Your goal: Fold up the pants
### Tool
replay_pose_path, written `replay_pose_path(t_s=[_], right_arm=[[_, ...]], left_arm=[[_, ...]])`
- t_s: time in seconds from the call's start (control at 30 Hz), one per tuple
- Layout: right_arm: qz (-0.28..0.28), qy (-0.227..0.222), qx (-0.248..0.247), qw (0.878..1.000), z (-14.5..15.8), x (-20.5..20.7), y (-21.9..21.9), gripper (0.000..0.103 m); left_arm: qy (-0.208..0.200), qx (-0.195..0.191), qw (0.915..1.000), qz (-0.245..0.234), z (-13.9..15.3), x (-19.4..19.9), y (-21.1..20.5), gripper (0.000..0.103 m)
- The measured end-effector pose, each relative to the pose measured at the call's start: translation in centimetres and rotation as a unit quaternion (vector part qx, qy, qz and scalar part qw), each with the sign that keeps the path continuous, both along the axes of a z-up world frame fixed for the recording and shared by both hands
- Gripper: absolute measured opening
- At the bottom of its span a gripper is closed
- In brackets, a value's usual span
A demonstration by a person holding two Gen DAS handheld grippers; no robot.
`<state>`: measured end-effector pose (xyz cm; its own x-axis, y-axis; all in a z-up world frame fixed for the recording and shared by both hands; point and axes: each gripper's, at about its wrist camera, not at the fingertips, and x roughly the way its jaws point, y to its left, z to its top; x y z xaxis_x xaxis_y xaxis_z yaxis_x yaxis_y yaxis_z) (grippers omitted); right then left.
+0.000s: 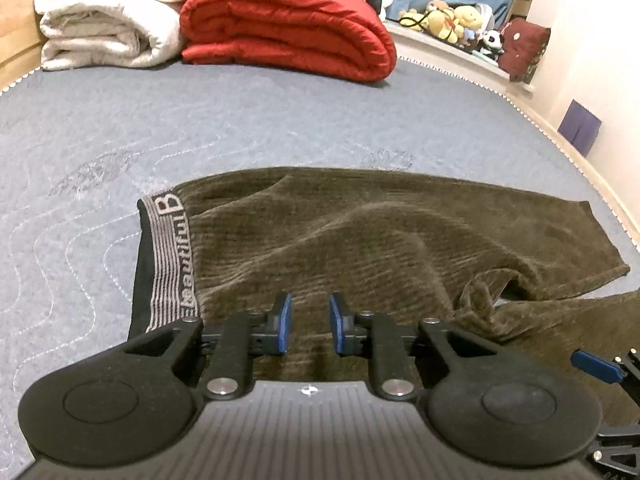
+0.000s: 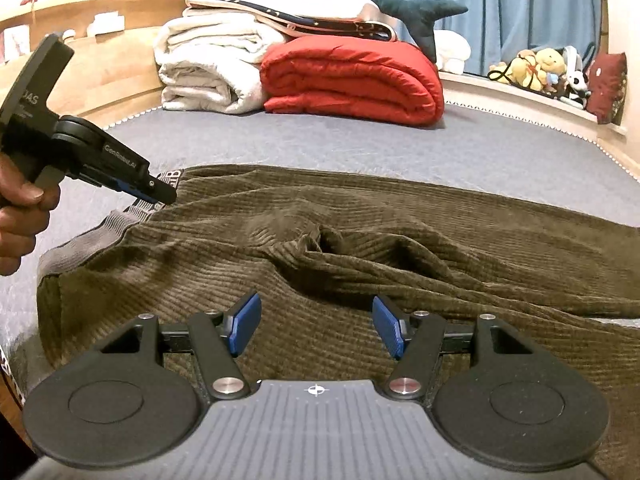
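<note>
On the grey quilted mattress (image 1: 280, 120), we see rumpled olive-brown corduroy pants (image 1: 380, 240) at twelve o'clock beyond our narrow, empty left gripper (image 1: 310, 324) and wide, empty right gripper (image 2: 316, 326).

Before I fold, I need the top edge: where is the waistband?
In the left wrist view, the striped waistband lies at the pants' left end, on the blue mattress.

Left gripper (image 1: 310, 322): tilted downward, blue pads (image 1: 283, 322) narrowly parted, nothing between them. Left hand (image 2: 20, 216): wrapped around its handle. Right gripper (image 2: 316, 326): tilted downward, jaws wide apart, empty.
</note>
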<state>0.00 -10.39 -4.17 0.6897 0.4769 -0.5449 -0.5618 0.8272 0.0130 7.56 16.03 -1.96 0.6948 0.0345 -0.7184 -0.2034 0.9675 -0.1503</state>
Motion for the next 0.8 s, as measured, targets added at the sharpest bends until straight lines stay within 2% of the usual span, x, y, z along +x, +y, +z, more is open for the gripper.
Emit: replay_pose_path(t_s=[0.43,0.5,0.67,0.7,0.77,0.8], right_arm=[[-0.064,-0.012,0.048,0.997,0.8,4.1,-1.5,0.061],[-0.074,-0.008,0.058,0.996,0.9,4.7,-1.8,0.058],[-0.07,-0.007,0.077,0.995,1.3,5.5,-1.9,0.051],[-0.068,-0.009,0.075,0.995,1.4,5.5,-1.9,0.051],[-0.066,-0.011,0.072,0.995,1.4,5.5,-1.8,0.051],[-0.066,-0.009,0.073,0.995,1.4,5.5,-1.9,0.051]], left_arm=[[-0.036,0.007,0.9993,-0.001,2.1,2.2,-0.8,0.021],[-0.033,0.011,0.9993,-0.01,2.8,3.6,-0.8,0.021],[-0.059,0.04,0.9974,0.012,4.2,8.4,1.9,0.023],[-0.065,0.049,0.9965,0.018,3.8,9.0,2.6,0.026],[-0.07,0.071,0.9945,0.031,2.2,9.9,4.2,0.041],[-0.063,0.084,0.9937,0.038,0.9,10.4,5.1,0.053]])
